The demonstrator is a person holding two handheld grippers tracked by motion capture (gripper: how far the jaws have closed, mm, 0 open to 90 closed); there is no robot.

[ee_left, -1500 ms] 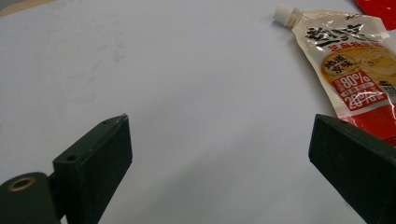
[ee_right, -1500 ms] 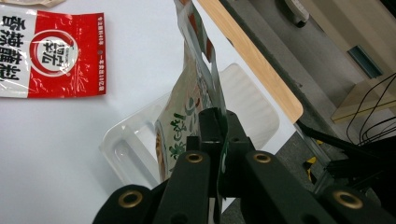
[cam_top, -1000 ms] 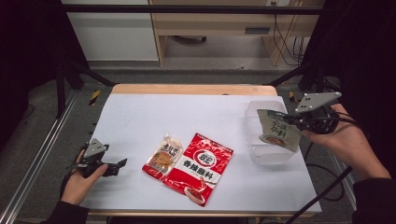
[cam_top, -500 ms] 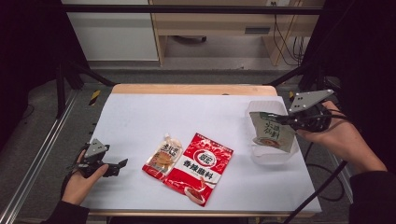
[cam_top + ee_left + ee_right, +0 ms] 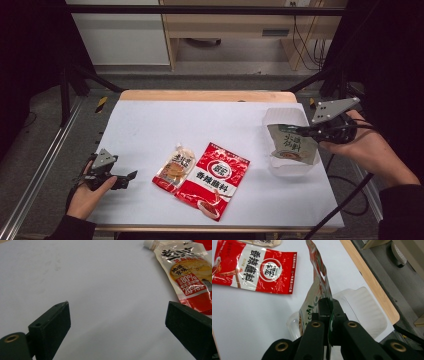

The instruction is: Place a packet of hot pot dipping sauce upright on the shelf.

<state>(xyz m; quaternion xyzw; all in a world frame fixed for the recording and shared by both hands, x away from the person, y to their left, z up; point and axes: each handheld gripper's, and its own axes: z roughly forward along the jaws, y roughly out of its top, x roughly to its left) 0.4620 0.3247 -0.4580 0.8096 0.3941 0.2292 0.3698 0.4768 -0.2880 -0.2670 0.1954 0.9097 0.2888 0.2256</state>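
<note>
Green-white sauce packet [image 5: 294, 144] pinched in right gripper [image 5: 306, 133], hanging above clear plastic tray [image 5: 280, 116] at table's right edge; left gripper [image 5: 131, 176] rests on white table [image 5: 210, 120].
Left gripper view: jaws wide apart, nothing between; spouted pouch [image 5: 187, 275] beside.
Right gripper view: jaws clamped on packet [image 5: 318, 290] edge, tray [image 5: 364, 310] beneath; red packet [image 5: 254, 268] beyond.

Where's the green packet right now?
High view, right side: the green packet hangs clamped in the right gripper, over the clear tray near the table's right edge.
</note>
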